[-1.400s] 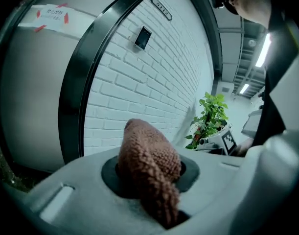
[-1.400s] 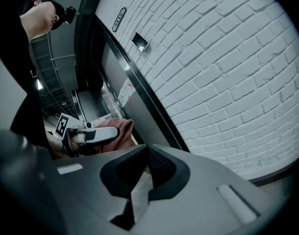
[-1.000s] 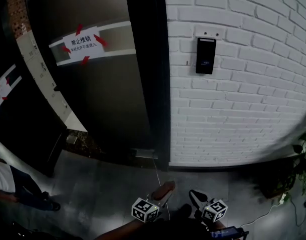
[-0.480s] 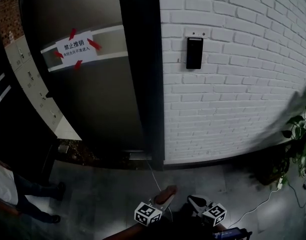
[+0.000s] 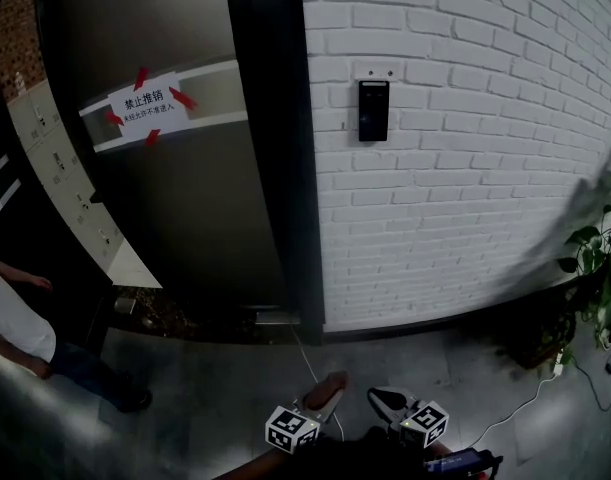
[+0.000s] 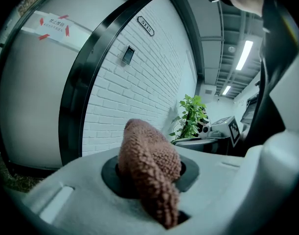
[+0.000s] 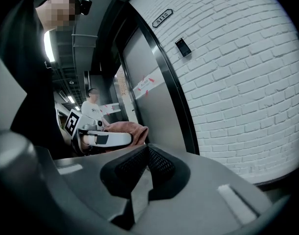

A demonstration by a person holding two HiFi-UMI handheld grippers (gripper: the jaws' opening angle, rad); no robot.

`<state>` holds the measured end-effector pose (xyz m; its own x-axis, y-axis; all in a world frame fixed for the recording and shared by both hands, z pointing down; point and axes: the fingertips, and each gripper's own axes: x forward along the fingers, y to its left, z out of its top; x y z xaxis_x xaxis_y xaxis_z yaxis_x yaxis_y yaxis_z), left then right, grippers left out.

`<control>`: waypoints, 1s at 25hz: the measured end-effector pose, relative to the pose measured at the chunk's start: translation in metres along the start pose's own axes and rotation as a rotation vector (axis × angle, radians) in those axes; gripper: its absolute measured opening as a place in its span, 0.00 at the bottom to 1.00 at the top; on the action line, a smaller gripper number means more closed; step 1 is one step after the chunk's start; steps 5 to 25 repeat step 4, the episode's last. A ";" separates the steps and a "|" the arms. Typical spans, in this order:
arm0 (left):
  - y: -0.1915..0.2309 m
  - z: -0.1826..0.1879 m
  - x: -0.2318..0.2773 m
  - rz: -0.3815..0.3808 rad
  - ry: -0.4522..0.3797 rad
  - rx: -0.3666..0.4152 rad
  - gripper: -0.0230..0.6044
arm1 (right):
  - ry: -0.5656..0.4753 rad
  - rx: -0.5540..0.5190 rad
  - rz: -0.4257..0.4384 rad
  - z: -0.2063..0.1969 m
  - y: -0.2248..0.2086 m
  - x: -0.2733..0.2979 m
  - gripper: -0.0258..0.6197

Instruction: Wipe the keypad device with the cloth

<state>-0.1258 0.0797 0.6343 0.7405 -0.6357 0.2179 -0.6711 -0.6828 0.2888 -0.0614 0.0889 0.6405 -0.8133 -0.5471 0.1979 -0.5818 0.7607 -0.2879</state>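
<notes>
The keypad device point(image 5: 373, 110) is a small black upright panel on the white brick wall, high up and far from both grippers. It also shows small in the left gripper view as the keypad point(image 6: 128, 55) and in the right gripper view as the keypad point(image 7: 183, 46). My left gripper point(image 5: 323, 396) sits low at the bottom of the head view, shut on a brown fuzzy cloth point(image 6: 149, 168) that bulges out between its jaws. Beside it, my right gripper point(image 5: 387, 401) has its black pads point(image 7: 156, 163) together with nothing in them. The right gripper view catches the cloth point(image 7: 127, 130) at its left.
A dark door with a taped paper notice point(image 5: 145, 103) stands left of the wall, inside a black frame point(image 5: 280, 168). A person point(image 5: 15, 328) stands at the far left. A potted plant point(image 5: 600, 268) is at the right. A thin cable point(image 5: 310, 358) runs across the grey floor.
The head view has swung right, so the keypad and door now sit further left in the picture. The person at the left has shifted. Both grippers stay low, their hold unchanged.
</notes>
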 end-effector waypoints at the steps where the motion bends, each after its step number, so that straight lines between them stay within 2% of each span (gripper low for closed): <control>1: -0.002 -0.001 0.002 -0.001 0.000 -0.001 0.13 | 0.002 -0.007 0.007 0.000 0.001 -0.002 0.04; 25: -0.009 -0.004 0.008 -0.010 0.004 -0.001 0.13 | 0.011 -0.024 0.023 0.001 0.002 -0.007 0.04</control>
